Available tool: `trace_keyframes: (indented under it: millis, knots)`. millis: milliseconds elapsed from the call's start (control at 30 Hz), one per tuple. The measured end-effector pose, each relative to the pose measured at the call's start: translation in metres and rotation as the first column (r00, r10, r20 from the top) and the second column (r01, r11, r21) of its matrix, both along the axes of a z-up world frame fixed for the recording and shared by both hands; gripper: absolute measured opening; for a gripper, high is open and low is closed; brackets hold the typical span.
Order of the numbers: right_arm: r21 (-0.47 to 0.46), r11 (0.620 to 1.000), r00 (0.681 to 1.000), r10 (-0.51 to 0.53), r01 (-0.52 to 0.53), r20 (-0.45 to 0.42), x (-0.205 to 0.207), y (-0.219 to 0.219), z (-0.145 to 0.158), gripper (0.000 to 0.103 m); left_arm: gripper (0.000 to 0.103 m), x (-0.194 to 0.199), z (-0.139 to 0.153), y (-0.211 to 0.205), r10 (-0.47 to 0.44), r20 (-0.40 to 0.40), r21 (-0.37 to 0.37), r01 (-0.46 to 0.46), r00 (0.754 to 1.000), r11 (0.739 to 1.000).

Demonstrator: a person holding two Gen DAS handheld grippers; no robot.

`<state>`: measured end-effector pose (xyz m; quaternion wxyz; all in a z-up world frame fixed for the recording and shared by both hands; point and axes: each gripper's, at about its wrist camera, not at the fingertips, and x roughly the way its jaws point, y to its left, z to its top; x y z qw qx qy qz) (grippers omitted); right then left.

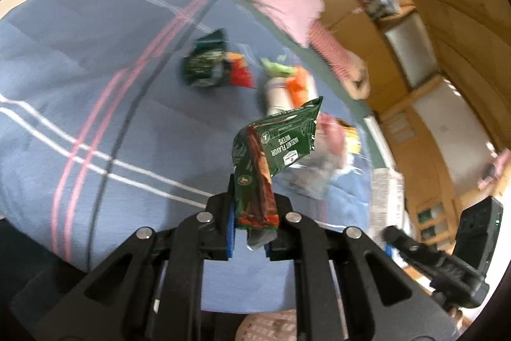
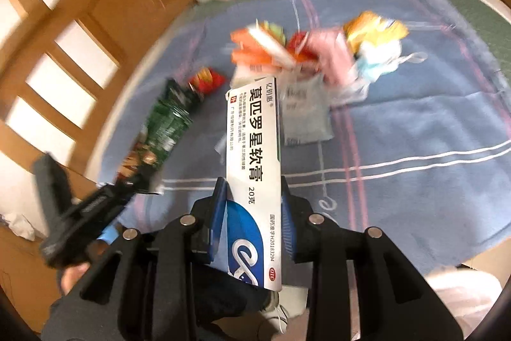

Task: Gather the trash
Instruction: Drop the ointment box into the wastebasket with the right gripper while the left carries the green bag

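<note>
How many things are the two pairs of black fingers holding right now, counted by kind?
Crumpled green foil wafer wrapper: 1
White-and-blue cardboard ointment box: 1
Total: 2

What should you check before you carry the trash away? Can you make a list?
1. Left gripper pinching the green wafer wrapper: ok, jaws shut on its lower end.
2. Right gripper holding the white ointment box: ok, clamped on both sides.
3. Both pieces lifted off the blue blanket: ok.
4. More trash left on the blanket, like the dark green packet: not ok, still there.
5. Bin to drop things in: cannot tell, none in view.
</note>
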<state>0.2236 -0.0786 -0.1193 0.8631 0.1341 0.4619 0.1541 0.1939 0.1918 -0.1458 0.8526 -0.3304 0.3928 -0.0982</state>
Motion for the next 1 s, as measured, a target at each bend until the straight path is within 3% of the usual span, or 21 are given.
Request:
trace_keyframes:
  millis: [167,300,333,400,433,467,567,667,700,767,833,900,967,1000]
  knots:
    - [-0.058,0.997,0.993,-0.036,0.043,0.110,-0.064,-0.044,0.039,0.032,0.014,-0.009,0.014,-0.022,-0.093,0.078,0.038,0.091,0.993,0.995]
    - [-0.199,0.978,0.997,-0.056,0.064,0.046,-0.110,-0.072,0.031,0.035,0.014,-0.014,0.016,-0.034,-0.132,0.080,0.053,0.128,0.988,0.990]
    - [-0.229,0.971,0.998,-0.061,0.066,0.028,-0.117,-0.074,0.026,0.040,0.014,-0.015,0.016,-0.037,-0.141,0.079,0.054,0.137,0.987,0.989]
    - [-0.268,0.961,0.998,-0.061,0.062,0.014,-0.134,-0.079,0.021,0.064,0.014,-0.018,0.016,-0.043,-0.155,0.080,0.060,0.150,0.985,0.987]
    - [-0.266,0.960,0.996,-0.080,0.086,0.032,-0.141,-0.083,0.023,0.081,0.014,-0.020,0.017,-0.047,-0.164,0.081,0.068,0.159,0.983,0.985]
    - [-0.243,0.962,0.992,-0.109,0.122,0.064,-0.146,-0.091,0.027,0.084,0.014,-0.022,0.017,-0.051,-0.173,0.084,0.073,0.167,0.981,0.983]
    - [-0.112,0.971,0.973,-0.199,0.212,0.113,-0.149,-0.111,0.038,0.084,0.014,-0.037,0.024,-0.064,-0.198,0.117,0.076,0.190,0.973,0.979]
    - [0.012,0.960,0.948,-0.278,0.279,0.153,-0.153,-0.129,0.048,0.084,0.014,-0.063,0.037,-0.079,-0.258,0.174,0.025,0.258,0.950,0.966]
    - [0.035,0.954,0.939,-0.300,0.299,0.170,-0.155,-0.135,0.052,0.084,0.014,-0.069,0.041,-0.088,-0.297,0.182,0.016,0.299,0.938,0.954]
    - [0.082,0.935,0.910,-0.355,0.346,0.214,-0.159,-0.145,0.059,0.084,0.014,-0.085,0.049,-0.118,-0.422,0.190,0.027,0.425,0.887,0.905]
    - [0.132,0.919,0.889,-0.393,0.371,0.236,-0.164,-0.156,0.064,0.084,0.014,-0.099,0.052,-0.153,-0.549,0.186,0.045,0.551,0.815,0.833]
    - [0.180,0.903,0.870,-0.426,0.391,0.247,-0.169,-0.167,0.068,0.084,0.014,-0.114,0.047,-0.194,-0.677,0.158,0.075,0.675,0.719,0.734]
    - [0.180,0.895,0.862,-0.444,0.409,0.244,-0.169,-0.173,0.070,0.084,0.016,-0.123,0.038,-0.221,-0.749,0.117,0.113,0.741,0.652,0.662]
    - [0.171,0.894,0.861,-0.445,0.414,0.245,-0.170,-0.174,0.069,0.084,0.021,-0.127,0.033,-0.232,-0.775,0.092,0.135,0.763,0.625,0.632]
